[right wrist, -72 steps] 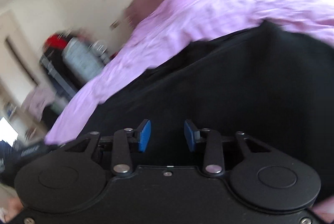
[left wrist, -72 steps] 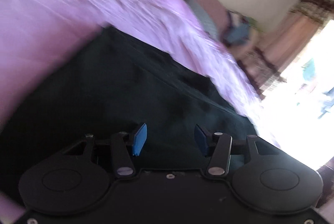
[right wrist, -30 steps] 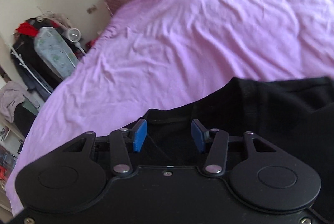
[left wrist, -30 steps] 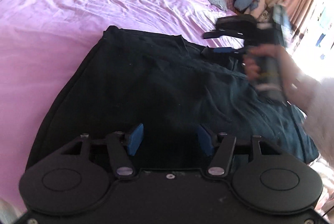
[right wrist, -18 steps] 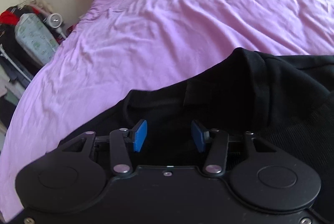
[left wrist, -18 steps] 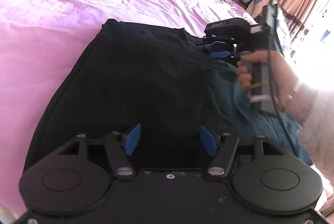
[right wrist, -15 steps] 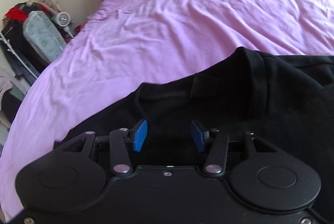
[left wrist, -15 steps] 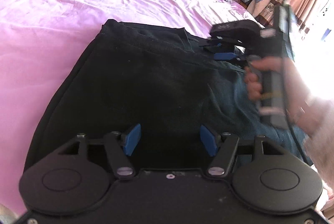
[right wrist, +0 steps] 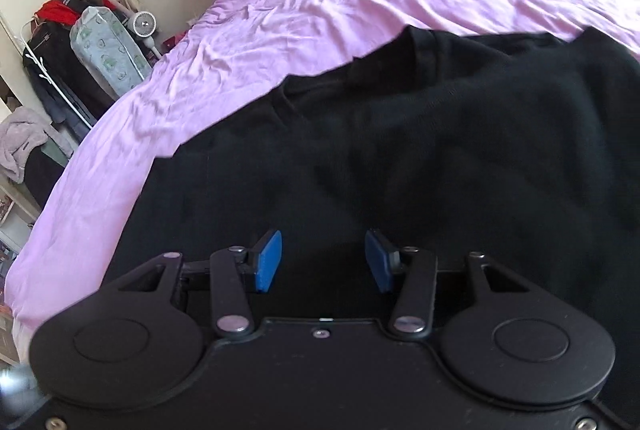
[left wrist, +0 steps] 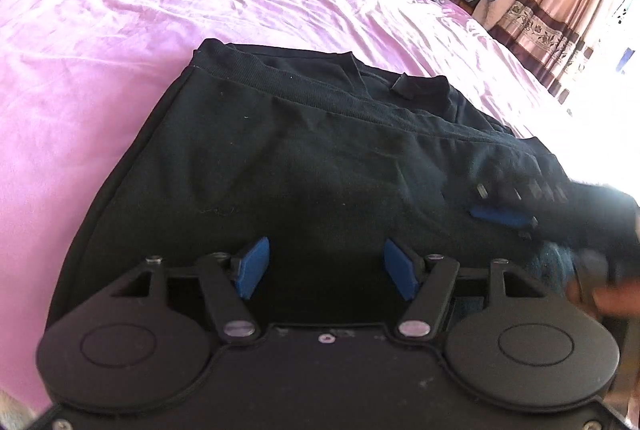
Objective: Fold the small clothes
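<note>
Purple bed (left wrist: 200, 9) holds black shirt (left wrist: 300, 149), lying straight ahead of both claws. Left claw (left wrist: 326, 268) open, empty. Right claw (right wrist: 323, 262) open, empty, equally near.

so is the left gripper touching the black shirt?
Cannot tell. In the left wrist view the left gripper is open over the black shirt, with dark cloth filling the space between its pads; no view shows contact or a gap.

The left gripper (left wrist: 326, 272) sits at the frame's lower centre, blue pads spread wide apart. The right gripper (right wrist: 323, 261) likewise gapes, empty, at lower centre.
</note>
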The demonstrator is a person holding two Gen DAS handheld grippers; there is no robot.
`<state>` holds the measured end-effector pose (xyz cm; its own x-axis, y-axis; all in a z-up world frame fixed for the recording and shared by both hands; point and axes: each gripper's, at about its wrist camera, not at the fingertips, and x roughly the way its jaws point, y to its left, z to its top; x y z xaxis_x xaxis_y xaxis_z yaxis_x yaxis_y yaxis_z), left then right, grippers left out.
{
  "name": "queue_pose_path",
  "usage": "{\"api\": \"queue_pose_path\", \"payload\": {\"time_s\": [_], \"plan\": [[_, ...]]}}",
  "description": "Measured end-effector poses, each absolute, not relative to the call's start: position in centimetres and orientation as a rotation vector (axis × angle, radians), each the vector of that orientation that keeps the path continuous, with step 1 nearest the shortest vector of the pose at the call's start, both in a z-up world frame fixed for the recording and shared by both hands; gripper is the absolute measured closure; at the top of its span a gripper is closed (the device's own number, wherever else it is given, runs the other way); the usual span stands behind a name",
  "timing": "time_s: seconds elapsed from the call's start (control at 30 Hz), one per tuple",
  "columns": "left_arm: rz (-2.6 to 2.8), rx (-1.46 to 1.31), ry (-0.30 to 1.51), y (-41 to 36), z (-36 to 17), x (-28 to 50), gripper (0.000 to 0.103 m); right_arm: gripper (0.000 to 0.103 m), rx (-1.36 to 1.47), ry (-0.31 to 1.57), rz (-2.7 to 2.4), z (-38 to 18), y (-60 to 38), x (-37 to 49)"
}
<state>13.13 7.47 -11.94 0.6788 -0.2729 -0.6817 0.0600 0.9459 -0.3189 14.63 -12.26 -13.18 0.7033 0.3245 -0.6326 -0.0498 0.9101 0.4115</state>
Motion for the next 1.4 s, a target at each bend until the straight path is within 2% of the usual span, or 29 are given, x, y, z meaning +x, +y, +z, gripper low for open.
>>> {"api": "queue_pose_path", "payload": {"time_s": [0.37,0.63,0.7,1.0,1.23,1.4], "plan": [[-0.192,-0.268,0.801,7.1,-12.0,12.9,0.034,0.054,0.368,0.757,0.221,-13.5,-12.9,6.9],[-0.211,-0.254,0.799,6.9,-12.0,12.9,0.033,0.053,0.387,0.817,0.213,-15.7,-12.8,5.2],[-0.244,-0.292,0.806,8.0,-11.1,13.0,0.033,0.05,0.362,0.827,0.21,-15.0,-12.0,5.1],[-0.059,-0.344,0.76,18.6,-7.4,12.5,0.033,0.05,-0.201,0.613,0.568,-10.5,0.0,2.8],[-0.023,-0.387,0.789,23.0,-7.7,12.7,0.033,0.055,-0.622,0.508,0.652,-13.4,8.4,0.6],[-0.019,-0.452,0.79,23.8,-8.8,12.6,0.033,0.056,-0.805,0.428,0.625,-15.5,10.7,0.0]]}}
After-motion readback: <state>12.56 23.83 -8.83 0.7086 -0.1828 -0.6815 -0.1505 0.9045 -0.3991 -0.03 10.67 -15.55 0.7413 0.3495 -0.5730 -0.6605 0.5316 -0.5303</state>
